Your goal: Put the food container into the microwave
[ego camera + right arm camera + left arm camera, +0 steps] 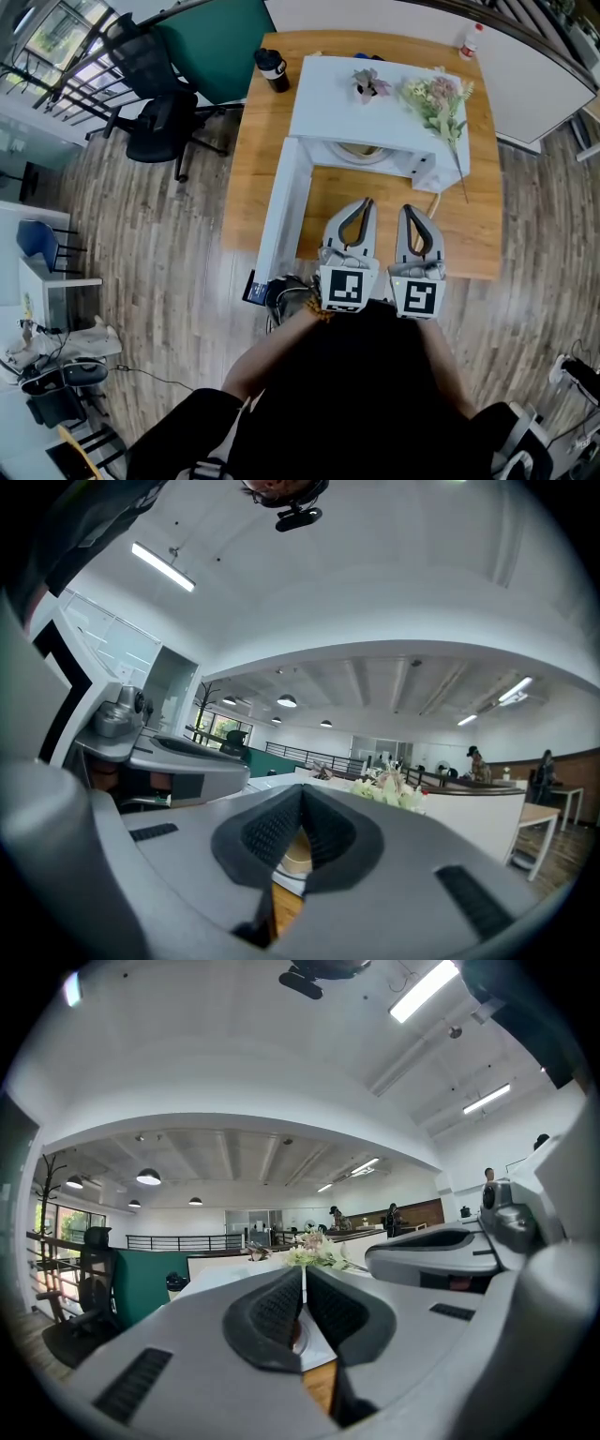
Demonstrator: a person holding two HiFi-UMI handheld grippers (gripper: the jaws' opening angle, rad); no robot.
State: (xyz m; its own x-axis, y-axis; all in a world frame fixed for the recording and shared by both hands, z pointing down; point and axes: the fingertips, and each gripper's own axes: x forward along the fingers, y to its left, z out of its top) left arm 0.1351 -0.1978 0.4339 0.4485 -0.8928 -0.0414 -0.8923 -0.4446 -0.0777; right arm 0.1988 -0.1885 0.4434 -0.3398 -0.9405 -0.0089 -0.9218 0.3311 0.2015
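Holding the left tongs [359, 203] and right tongs [411, 210] shut and empty, I judge it nearly done: the food container [361, 153] sits inside the microwave [375, 103] ahead of them (door [281, 202] open).

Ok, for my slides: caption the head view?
Left gripper and right gripper, both shut and empty, face the open microwave with the food container inside.
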